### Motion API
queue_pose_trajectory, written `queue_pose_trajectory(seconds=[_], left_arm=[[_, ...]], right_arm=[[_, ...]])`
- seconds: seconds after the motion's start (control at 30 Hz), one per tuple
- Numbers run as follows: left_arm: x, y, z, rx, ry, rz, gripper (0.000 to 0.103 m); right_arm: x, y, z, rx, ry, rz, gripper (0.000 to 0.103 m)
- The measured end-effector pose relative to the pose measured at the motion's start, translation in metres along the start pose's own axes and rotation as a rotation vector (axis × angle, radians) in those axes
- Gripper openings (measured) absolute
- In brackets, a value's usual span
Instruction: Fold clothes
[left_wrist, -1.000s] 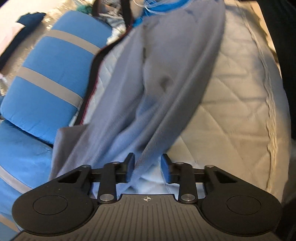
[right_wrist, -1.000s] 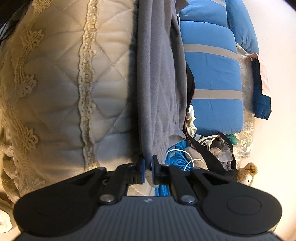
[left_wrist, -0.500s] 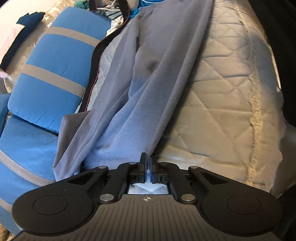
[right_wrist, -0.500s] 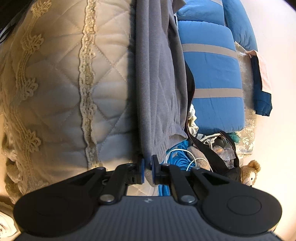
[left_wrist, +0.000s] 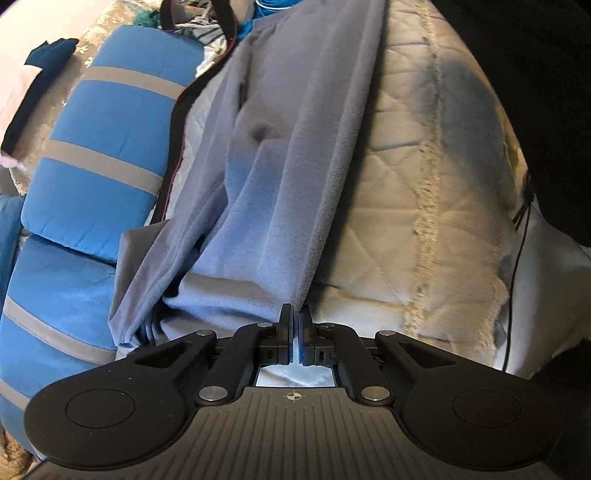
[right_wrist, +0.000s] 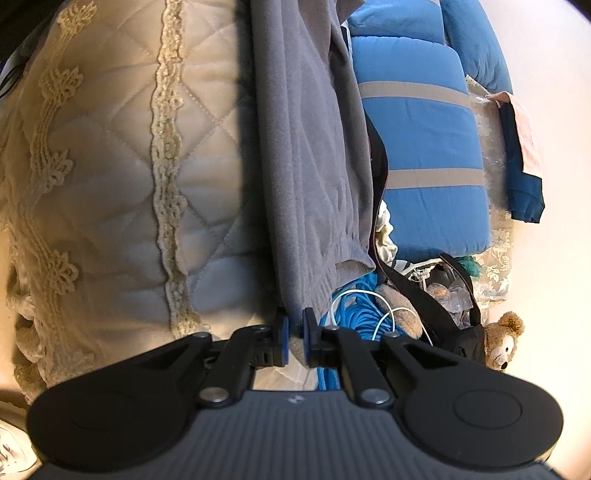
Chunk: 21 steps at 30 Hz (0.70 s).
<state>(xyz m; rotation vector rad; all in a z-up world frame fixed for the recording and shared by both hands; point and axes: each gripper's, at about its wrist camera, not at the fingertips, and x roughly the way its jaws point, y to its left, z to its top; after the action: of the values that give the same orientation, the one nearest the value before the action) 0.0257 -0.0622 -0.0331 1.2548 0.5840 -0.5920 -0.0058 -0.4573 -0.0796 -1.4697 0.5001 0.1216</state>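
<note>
A grey fleece garment (left_wrist: 295, 155) lies stretched lengthwise over a cream quilted bed cover (left_wrist: 424, 155). My left gripper (left_wrist: 295, 317) is shut on the garment's near edge, and the cloth bunches in folds to its left. In the right wrist view the same grey garment (right_wrist: 306, 147) runs away from me over the quilt (right_wrist: 110, 147). My right gripper (right_wrist: 294, 325) is shut on its ribbed hem end.
Blue cushions with grey stripes (left_wrist: 110, 147) lie beside the garment; they also show in the right wrist view (right_wrist: 421, 147). A black strap bag (right_wrist: 424, 295), a blue cable coil (right_wrist: 354, 306) and a teddy bear (right_wrist: 502, 339) lie near the right gripper.
My left gripper was open around the garment edge one second ago; it has closed on the cloth and pulled back, gathering folds. The right gripper keeps its hold, barely moving.
</note>
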Motion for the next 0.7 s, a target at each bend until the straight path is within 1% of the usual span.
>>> queue_pose_trajectory(seconds=[0.13, 0.53, 0.7], left_arm=[[-0.006, -0.007, 0.0, 0.025, 0.014, -0.016, 0.002], [-0.014, -0.026, -0.003, 0.081, 0.021, -0.022, 0.002], [-0.013, -0.025, -0.003, 0.073, 0.009, -0.016, 0.002]], right_arm=[[0.0, 0.002, 0.0, -0.004, 0.002, 0.004, 0.011], [0.0, 0.004, 0.0, -0.013, 0.01, 0.008, 0.01], [-0.001, 0.001, -0.002, -0.007, 0.017, 0.024, 0.006]])
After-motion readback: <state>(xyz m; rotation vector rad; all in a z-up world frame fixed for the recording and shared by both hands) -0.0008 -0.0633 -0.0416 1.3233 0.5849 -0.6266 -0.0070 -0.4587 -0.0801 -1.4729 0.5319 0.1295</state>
